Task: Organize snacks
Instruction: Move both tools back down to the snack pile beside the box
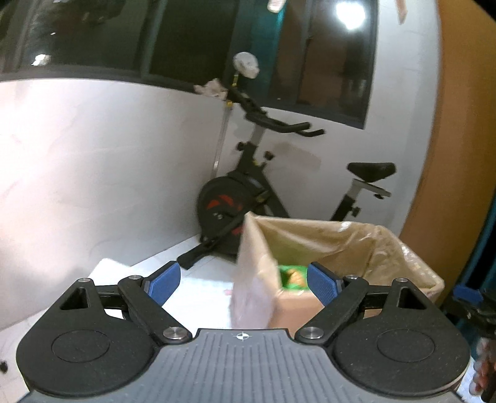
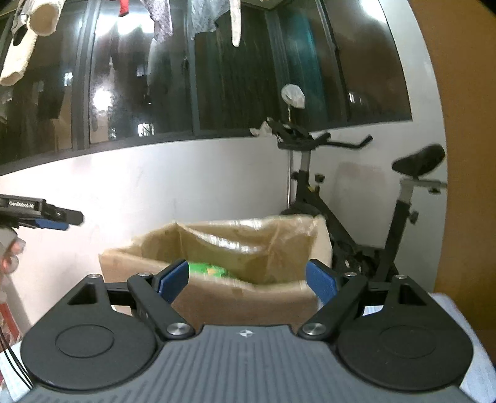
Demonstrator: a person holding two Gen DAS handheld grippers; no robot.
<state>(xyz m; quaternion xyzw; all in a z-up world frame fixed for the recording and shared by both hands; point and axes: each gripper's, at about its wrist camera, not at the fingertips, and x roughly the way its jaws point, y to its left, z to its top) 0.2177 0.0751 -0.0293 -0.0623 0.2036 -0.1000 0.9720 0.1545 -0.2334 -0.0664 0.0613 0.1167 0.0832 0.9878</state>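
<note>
A cardboard box [image 1: 297,305] lined with a clear plastic bag stands on the white table; it also shows in the right wrist view [image 2: 248,297]. Inside lies a green snack packet [image 1: 293,277], also visible in the right wrist view [image 2: 209,269]. My left gripper [image 1: 243,279] is open and empty, just in front of the box's near corner. My right gripper [image 2: 248,277] is open and empty, facing the box's front wall. The left gripper also appears at the left edge of the right wrist view [image 2: 59,218].
A black exercise bike [image 1: 248,198] stands behind the box against the white wall, also in the right wrist view [image 2: 356,217]. An orange panel [image 1: 458,139] rises at the right. Dark windows run along the top. Clothes [image 2: 161,18] hang overhead.
</note>
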